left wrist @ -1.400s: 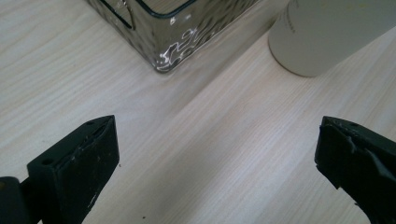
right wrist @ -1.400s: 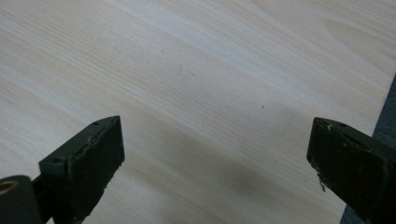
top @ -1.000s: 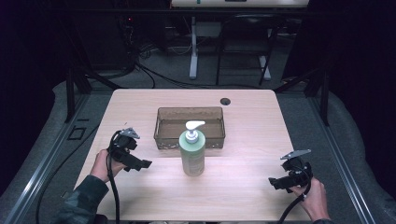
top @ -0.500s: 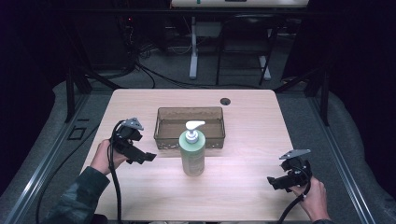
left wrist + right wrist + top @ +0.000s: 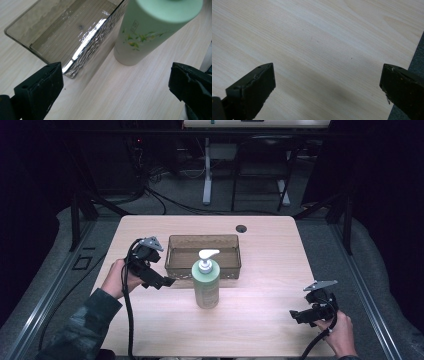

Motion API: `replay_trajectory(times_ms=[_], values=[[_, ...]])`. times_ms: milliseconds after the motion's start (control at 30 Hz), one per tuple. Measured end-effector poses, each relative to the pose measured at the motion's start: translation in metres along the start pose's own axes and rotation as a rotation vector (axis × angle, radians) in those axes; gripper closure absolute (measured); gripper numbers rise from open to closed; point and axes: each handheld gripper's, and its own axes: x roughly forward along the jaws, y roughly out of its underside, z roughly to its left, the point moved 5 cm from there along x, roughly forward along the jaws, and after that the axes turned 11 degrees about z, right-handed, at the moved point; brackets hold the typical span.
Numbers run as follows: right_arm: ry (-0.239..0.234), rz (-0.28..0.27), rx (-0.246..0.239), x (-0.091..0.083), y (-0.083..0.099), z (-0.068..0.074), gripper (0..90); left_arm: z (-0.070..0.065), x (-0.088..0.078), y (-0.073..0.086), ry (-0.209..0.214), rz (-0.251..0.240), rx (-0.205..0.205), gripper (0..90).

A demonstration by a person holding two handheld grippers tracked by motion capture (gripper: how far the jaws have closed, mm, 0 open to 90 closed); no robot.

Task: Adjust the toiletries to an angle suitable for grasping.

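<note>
left gripper: fingers wide apart, empty, near, aimed at bottle | pale green plastic pump bottle: upright on light wood bench, long axis vertical, just before clear brown plastic tray | right gripper: fingers wide apart, empty, well apart | judgement: left hand nearer.

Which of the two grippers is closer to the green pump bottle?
The left gripper: it is near the green pump bottle, beside the tray. The right gripper is far off near the table's corner.
</note>
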Motion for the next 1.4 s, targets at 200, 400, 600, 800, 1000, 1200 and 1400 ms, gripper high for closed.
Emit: replay_trajectory(times_ms=[200, 400, 600, 800, 1000, 1200, 1400], values=[[0.001, 0.006, 0.006, 0.0, 0.002, -0.003, 0.0, -0.009, -0.006, -0.016, 0.007, 0.0, 0.03, 0.0], [-0.001, 0.015, 0.007, 0.001, 0.002, -0.003, 0.0, -0.016, -0.011, -0.033, 0.017, 0.007, 0.077, 0.0], [0.001, 0.013, 0.013, 0.0, 0.003, -0.004, 0.0, -0.024, -0.013, -0.049, 0.034, 0.025, 0.123, 0.0], [0.003, 0.012, 0.013, -0.001, 0.003, -0.004, 0.0, -0.03, -0.017, -0.065, 0.04, 0.036, 0.153, 0.0], [0.004, 0.013, 0.015, -0.001, 0.004, -0.004, 0.0, -0.037, -0.019, -0.079, 0.036, 0.049, 0.184, 0.0], [0.009, 0.017, 0.016, 0.0, 0.005, -0.006, 0.0, -0.042, -0.018, -0.09, 0.025, 0.073, 0.216, 7.3], [0.007, 0.02, 0.018, 0.0, 0.006, -0.007, 0.0, -0.049, -0.015, -0.101, 0.042, 0.091, 0.253, 21.4]])
